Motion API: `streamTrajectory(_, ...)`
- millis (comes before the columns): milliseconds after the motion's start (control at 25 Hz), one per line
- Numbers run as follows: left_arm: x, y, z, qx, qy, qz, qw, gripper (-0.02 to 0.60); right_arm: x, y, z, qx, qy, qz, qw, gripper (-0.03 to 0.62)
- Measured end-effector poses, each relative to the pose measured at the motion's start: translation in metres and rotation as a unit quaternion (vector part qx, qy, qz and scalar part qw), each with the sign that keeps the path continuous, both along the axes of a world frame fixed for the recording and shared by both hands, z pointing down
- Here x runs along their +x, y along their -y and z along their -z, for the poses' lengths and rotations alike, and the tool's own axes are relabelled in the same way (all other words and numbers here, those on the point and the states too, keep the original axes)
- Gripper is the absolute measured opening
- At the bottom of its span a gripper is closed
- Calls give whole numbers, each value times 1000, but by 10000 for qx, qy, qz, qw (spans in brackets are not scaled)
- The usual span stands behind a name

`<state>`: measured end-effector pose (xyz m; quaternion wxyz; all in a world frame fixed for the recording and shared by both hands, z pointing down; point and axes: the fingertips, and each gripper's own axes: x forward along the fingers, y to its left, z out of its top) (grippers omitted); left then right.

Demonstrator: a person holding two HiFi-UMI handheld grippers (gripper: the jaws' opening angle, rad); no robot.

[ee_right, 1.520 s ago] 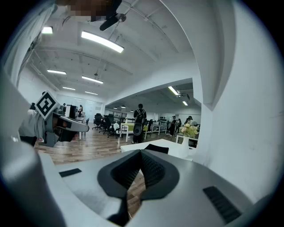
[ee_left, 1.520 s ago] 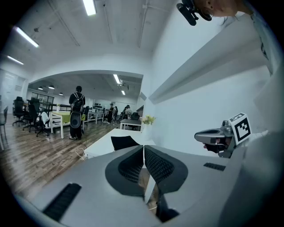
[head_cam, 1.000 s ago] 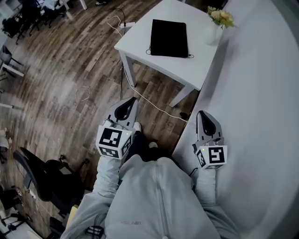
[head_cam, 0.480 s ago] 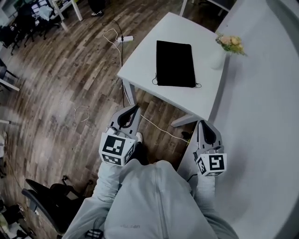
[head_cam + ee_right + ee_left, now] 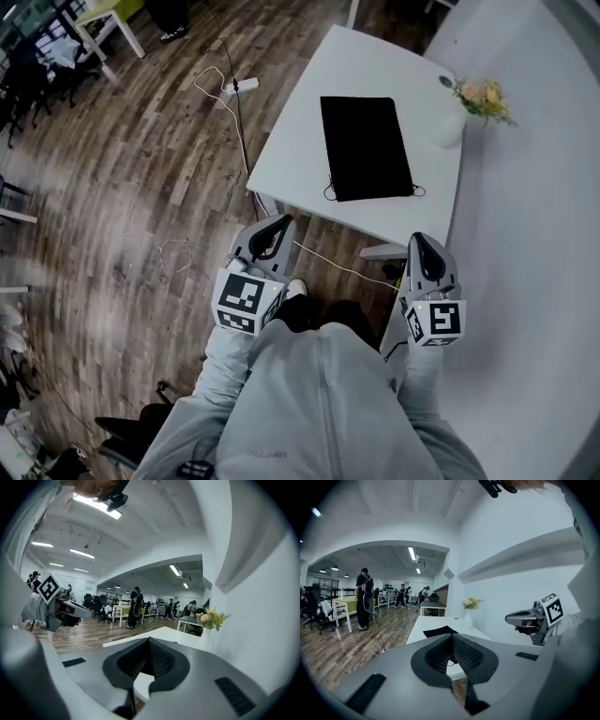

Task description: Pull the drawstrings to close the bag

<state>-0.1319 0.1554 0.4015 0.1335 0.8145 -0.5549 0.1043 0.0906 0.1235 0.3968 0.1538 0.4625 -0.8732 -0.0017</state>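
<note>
A flat black drawstring bag (image 5: 366, 147) lies on the small white table (image 5: 300, 155); its thin cord loops stick out at the near end (image 5: 330, 194). Both grippers hover in front of the person's body, short of the table's near edge. My left gripper (image 5: 280, 224) is shut and empty above the floor. Level with the table's near right corner, my right gripper (image 5: 419, 243) is shut and empty too. In the left gripper view the bag (image 5: 439, 631) shows beyond the closed jaws, with the right gripper (image 5: 528, 618) to the right.
A white vase of flowers (image 5: 452, 125) stands on the table's far right corner against the white wall (image 5: 534, 234). A power strip (image 5: 234, 85) and its cable lie on the wood floor. Desks, chairs and people (image 5: 363, 599) fill the room behind.
The table and bag have come closer and lower in the head view. Both grippers stay shut at the same height in front of the body.
</note>
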Motion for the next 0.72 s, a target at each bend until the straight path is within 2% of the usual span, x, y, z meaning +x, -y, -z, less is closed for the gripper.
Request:
streamTrajectory(320,2,43,-16,-224,-166,-282,9992,32,3,34,-11,-264,-150,-270,9992,23)
streamTrajectory(720,29,131,-17,-219,-69,-495,9985,32,33,114,-14,-258,-74,-492,9984,24)
